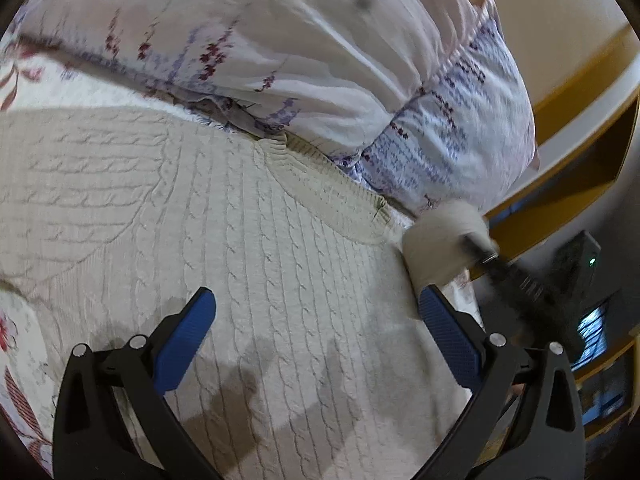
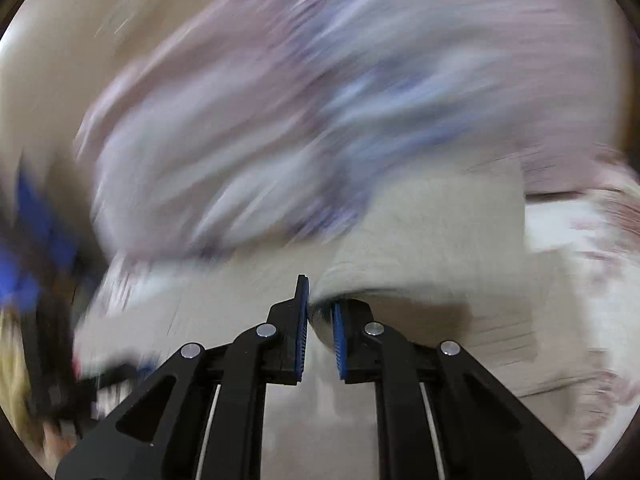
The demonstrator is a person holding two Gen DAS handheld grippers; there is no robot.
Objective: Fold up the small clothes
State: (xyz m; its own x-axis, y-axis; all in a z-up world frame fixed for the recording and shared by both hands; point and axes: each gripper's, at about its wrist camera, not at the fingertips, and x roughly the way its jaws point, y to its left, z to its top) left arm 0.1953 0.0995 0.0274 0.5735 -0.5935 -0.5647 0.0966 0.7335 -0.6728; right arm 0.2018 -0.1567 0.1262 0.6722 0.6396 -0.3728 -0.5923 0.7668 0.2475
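Lying flat on a floral bedspread: cream cable-knit sweater, collar toward a patterned pillow. Hovering over it, spread wide, gripping nothing: left tool. Pinching a bunched fold of the sweater at its right edge: right tool, view blurred.

The sweater lies spread flat on the bed cover, filling the middle and six o'clock of the left wrist view. The pillow lies behind it, from ten round to two o'clock, its edge touching the sweater's collar. At three o'clock, beside the bed, stands the shelf.

In the right wrist view the pillow sits at twelve o'clock, behind the sweater.
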